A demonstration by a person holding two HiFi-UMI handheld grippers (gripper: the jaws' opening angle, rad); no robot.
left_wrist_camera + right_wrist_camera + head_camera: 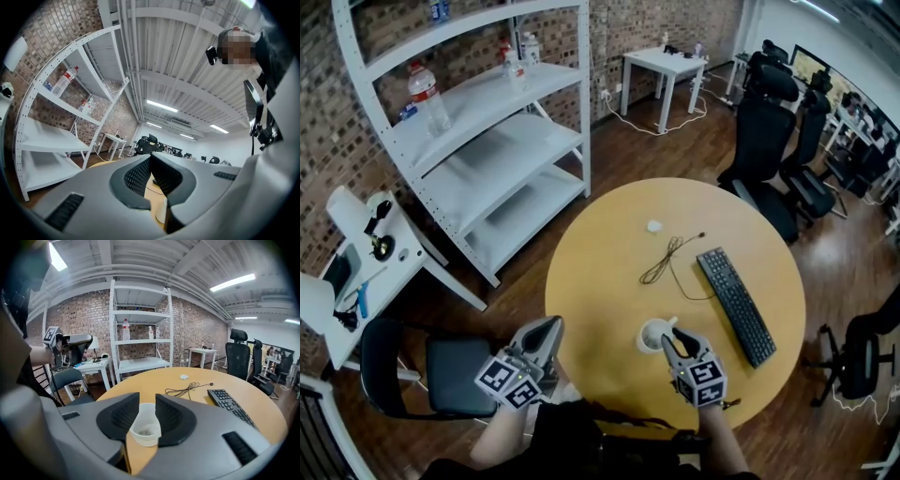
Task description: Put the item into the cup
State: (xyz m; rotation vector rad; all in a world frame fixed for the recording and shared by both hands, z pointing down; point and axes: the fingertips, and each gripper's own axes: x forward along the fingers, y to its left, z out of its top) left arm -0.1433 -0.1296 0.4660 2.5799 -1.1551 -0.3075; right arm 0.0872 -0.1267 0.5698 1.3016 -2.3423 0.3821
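From the head view, a small white paper cup (pixel 654 333) stands near the close edge of the round pale wooden table (pixel 600 272). The right gripper (pixel 673 339) sits directly at the cup, while the left gripper (pixel 549 326) hangs off the table's edge, well apart from it. A black keyboard (pixel 736 305) and a thin black cable (pixel 670 258) lie further out.

In the left gripper view, the left gripper (pixel 151 159) is clenched on nothing, its jaws meeting at the tips and aimed up towards the ceiling.

In the right gripper view, the right gripper (pixel 146 401) is released, with its jaws standing apart on either side of the cup (pixel 145 425). A small greyish item (pixel 143 431) seems to lie at the cup's bottom, though it is too blurred to be sure.

If so, the drop is done. The right gripper should lift straight up with its jaws kept wide, so that neither pad catches the rim and tips the light cup.
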